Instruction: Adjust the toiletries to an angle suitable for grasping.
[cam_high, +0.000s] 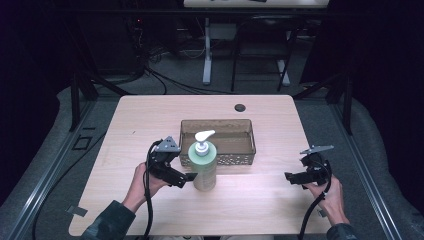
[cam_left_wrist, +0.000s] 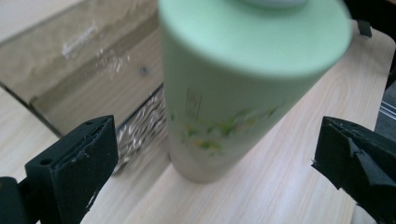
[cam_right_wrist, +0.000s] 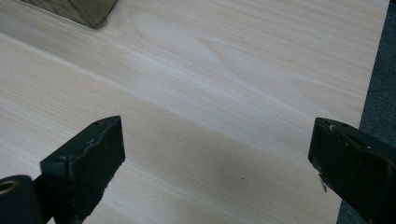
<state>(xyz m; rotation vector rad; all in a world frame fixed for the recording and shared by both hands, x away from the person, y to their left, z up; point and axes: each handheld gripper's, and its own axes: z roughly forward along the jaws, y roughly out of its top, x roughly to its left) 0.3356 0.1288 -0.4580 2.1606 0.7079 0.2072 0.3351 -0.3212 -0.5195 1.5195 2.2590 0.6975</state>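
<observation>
Green pump bottle (cam_high: 204, 167) upright on the worktop (cam_high: 250, 205), left gripper (cam_high: 189, 177) at its side.

The bottle, with a white pump head, stands just near of the brown mesh basket (cam_high: 247, 148) that sits mid-worktop. In the left gripper view the fingers (cam_left_wrist: 77, 163) are spread wide with the bottle between them, not touching it. The right gripper (cam_high: 288, 176), well to the right of the bottle, hangs over bare wood with its fingers (cam_right_wrist: 88, 161) also spread apart.
</observation>
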